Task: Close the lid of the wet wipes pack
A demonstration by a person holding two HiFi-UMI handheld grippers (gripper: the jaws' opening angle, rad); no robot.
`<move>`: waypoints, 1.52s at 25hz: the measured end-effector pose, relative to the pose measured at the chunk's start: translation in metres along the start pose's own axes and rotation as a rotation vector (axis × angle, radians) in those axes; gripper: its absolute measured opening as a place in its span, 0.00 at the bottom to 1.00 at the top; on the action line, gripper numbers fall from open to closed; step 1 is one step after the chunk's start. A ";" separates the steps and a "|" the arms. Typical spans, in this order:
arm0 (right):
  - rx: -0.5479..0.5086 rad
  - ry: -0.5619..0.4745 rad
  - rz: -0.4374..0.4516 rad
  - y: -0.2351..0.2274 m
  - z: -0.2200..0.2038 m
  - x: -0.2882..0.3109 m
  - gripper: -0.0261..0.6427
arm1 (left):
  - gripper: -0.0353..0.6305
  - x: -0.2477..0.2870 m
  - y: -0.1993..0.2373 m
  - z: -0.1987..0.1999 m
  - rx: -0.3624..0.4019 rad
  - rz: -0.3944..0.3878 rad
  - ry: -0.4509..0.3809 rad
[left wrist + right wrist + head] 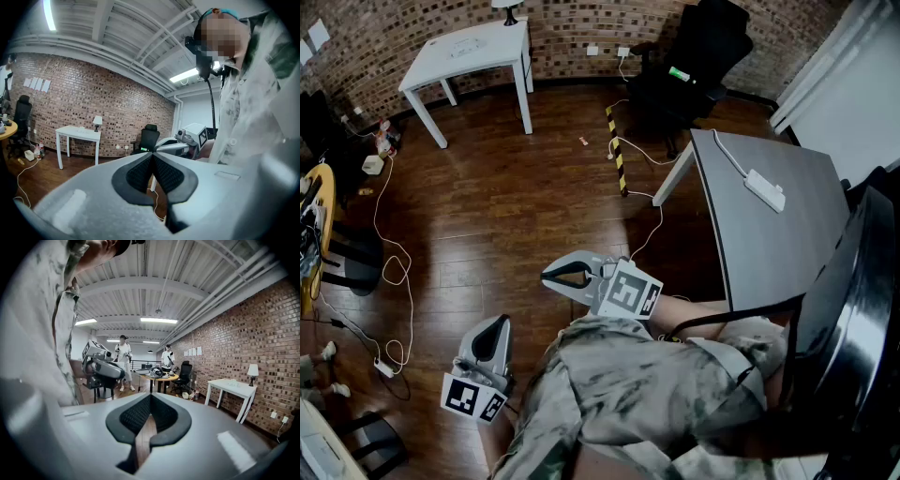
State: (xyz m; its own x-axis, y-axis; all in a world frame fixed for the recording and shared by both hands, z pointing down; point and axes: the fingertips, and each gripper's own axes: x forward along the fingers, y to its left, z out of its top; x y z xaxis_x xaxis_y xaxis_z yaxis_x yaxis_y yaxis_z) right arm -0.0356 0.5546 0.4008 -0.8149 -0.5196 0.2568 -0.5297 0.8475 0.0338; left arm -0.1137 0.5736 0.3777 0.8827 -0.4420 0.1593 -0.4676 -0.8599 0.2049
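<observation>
No wet wipes pack shows in any view. My left gripper [501, 322] is held low beside the person's body, over the wooden floor, jaws pressed together with nothing between them [152, 154]. My right gripper [547, 276] is held in front of the torso and points left; its jaws also meet at the tips and hold nothing [150, 396]. Each gripper appears in the other's view: the right gripper [183, 141] and the left gripper [100, 368]. Both are raised and aimed across the room.
A grey table [787, 244] at the right carries a white power strip [764, 189]. A white table [469, 47] and a black office chair [694, 56] stand at the brick wall. Cables [394, 272] and a yellow-black strip [617, 150] lie on the floor. Two people stand far off [123, 357].
</observation>
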 end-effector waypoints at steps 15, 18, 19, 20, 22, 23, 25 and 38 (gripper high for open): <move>-0.013 -0.017 0.029 -0.034 -0.004 0.013 0.04 | 0.05 0.020 0.025 0.006 -0.005 0.030 0.005; -0.019 -0.030 0.035 -0.058 -0.002 0.019 0.04 | 0.06 0.033 0.039 0.010 -0.003 0.050 0.009; -0.017 -0.031 0.037 -0.067 -0.002 0.022 0.04 | 0.05 0.038 0.046 0.012 -0.003 0.061 0.011; -0.013 -0.031 0.041 -0.076 -0.001 0.024 0.04 | 0.06 0.043 0.052 0.013 -0.005 0.071 0.011; -0.023 -0.033 0.056 -0.094 -0.001 0.028 0.04 | 0.05 0.056 0.064 0.018 -0.010 0.089 0.006; -0.035 -0.037 0.065 -0.104 -0.002 0.029 0.04 | 0.05 0.064 0.069 0.021 -0.010 0.094 0.004; -0.044 -0.039 0.075 -0.125 0.000 0.031 0.04 | 0.05 0.082 0.081 0.028 -0.007 0.101 0.001; -0.064 -0.032 0.074 -0.255 -0.002 -0.001 0.04 | 0.05 0.211 0.127 0.078 0.027 0.098 -0.002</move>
State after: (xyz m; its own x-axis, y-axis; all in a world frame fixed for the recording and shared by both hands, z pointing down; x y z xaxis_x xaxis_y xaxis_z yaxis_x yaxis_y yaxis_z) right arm 0.1012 0.3392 0.3936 -0.8590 -0.4578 0.2294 -0.4526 0.8883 0.0777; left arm 0.0169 0.3513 0.3621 0.8327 -0.5253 0.1750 -0.5507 -0.8188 0.1625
